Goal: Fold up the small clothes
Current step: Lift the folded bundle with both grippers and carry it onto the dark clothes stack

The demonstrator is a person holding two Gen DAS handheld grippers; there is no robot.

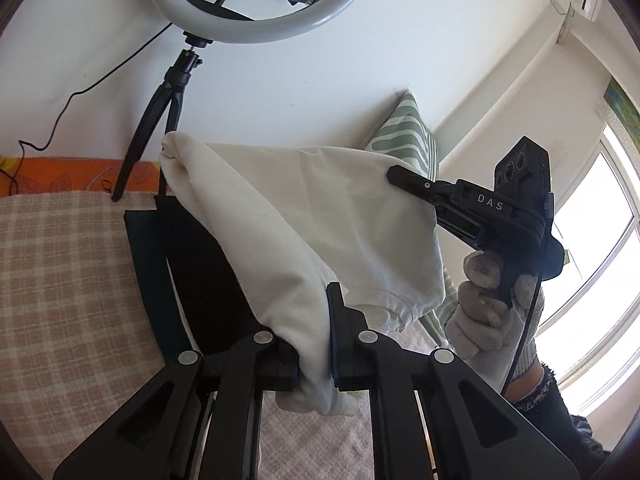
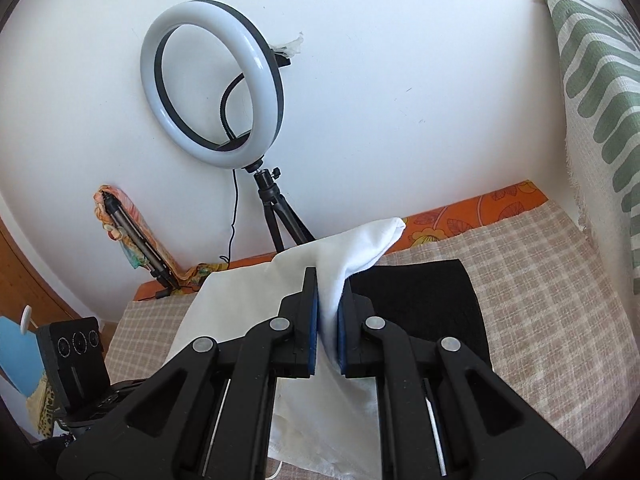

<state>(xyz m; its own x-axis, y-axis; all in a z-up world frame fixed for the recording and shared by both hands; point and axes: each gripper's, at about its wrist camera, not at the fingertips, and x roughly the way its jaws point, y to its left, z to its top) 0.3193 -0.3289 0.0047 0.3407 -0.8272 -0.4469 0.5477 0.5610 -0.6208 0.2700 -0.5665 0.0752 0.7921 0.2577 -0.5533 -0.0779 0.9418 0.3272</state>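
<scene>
A small white garment [image 1: 304, 216] hangs in the air between my two grippers, above a black mat [image 1: 200, 264] on the checked bed cover. My left gripper [image 1: 316, 320] is shut on one bunched edge of the white garment. My right gripper [image 2: 329, 296] is shut on another part of the white garment [image 2: 352, 256], which drapes down over the black mat [image 2: 420, 300]. In the left wrist view the right gripper [image 1: 412, 184] shows at the garment's right side, held by a gloved hand [image 1: 488, 312]. The left gripper's body shows at the lower left of the right wrist view.
A ring light on a tripod [image 2: 212, 84] stands at the back against the white wall. A green-striped pillow [image 2: 600, 92] leans at the right. The checked bed cover [image 2: 560, 280] spreads around the mat. A window [image 1: 600, 240] is at the right.
</scene>
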